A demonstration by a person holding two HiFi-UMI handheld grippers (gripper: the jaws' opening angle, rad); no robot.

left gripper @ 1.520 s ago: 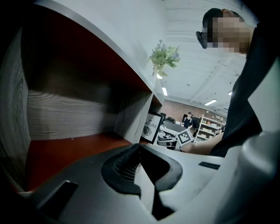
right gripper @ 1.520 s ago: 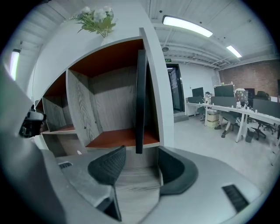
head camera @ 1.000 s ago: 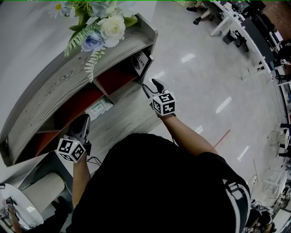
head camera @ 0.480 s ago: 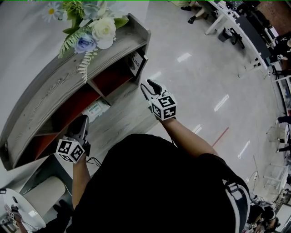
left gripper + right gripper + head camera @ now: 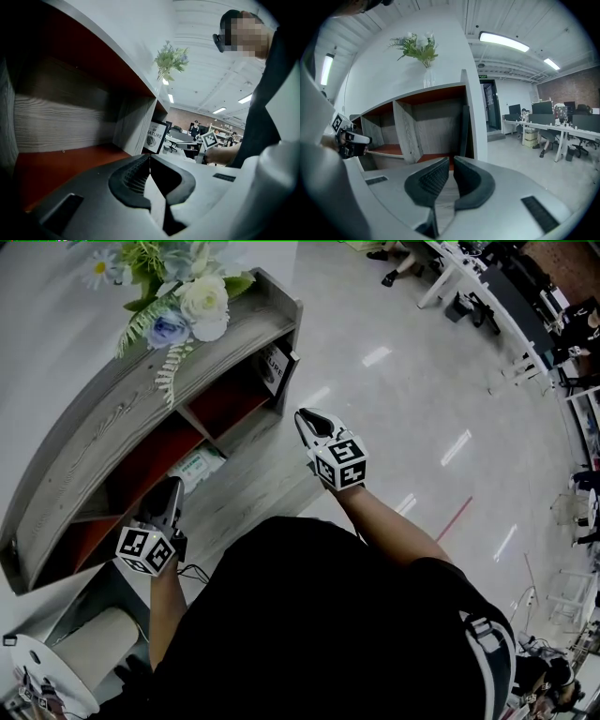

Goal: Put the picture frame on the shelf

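An open office with a glossy pale floor and rows of desks [image 5: 487, 287] spreads to the right. Against the white wall stands a curved grey wood-grain shelf [image 5: 112, 418] with red-orange boards inside and a vase of artificial flowers [image 5: 183, 296] on top. The picture frame [image 5: 275, 367] stands upright in the right-hand compartment, at its outer end beside the side wall, its print facing out. A white-and-green pack [image 5: 202, 465] lies in the middle compartment.

The left gripper [image 5: 173, 487] hangs at the mouth of the left-hand compartment, its 2 jaws closed tip to tip with nothing between them. The right gripper [image 5: 314, 415] hovers in front of the shelf's right end, clear of the frame. Its jaws have just been closing and are all but together, only a thin slit between the pads, and they hold nothing.
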